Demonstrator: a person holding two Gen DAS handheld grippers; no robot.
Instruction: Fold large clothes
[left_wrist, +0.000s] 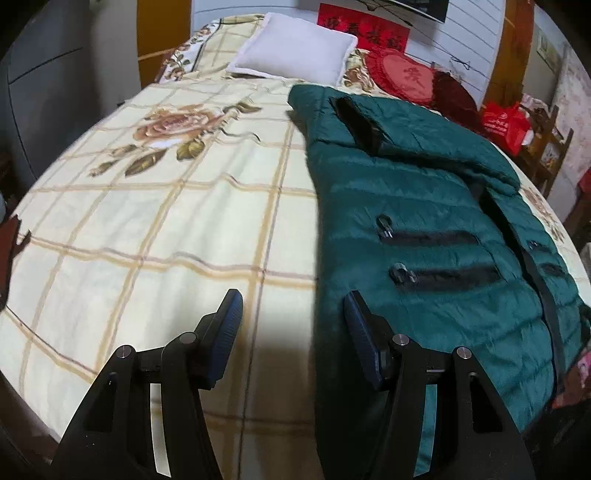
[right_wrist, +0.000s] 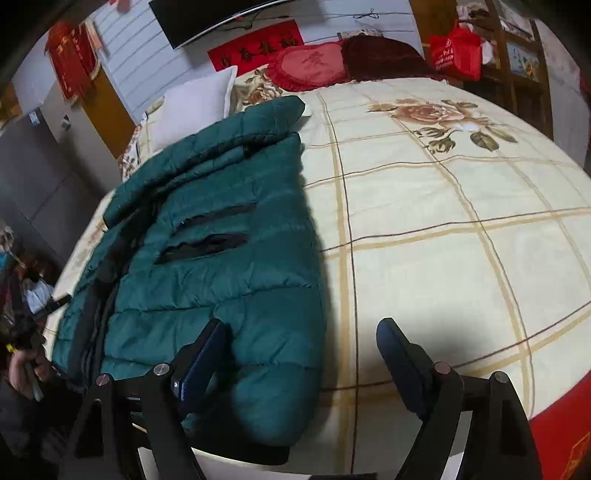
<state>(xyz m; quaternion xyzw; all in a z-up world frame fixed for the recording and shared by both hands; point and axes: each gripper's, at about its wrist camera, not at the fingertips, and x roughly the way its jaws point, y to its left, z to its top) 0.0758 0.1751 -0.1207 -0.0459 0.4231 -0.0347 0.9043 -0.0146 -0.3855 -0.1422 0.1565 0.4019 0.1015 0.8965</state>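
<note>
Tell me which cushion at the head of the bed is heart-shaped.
The red cushion, lying between the white pillow and the dark maroon cushion. It alone has a frilled heart outline with a character at its centre; the white one is plain and rectangular.

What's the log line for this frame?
left gripper: open, empty | right gripper: open, empty | green puffer jacket: partly folded on bed

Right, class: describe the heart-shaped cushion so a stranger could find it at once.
Start at the bed with its cream checked rose-print cover, and look to its head end. Right of the plain white pillow lies the red heart-shaped cushion, the only frilled one, with a character on its centre.
</note>
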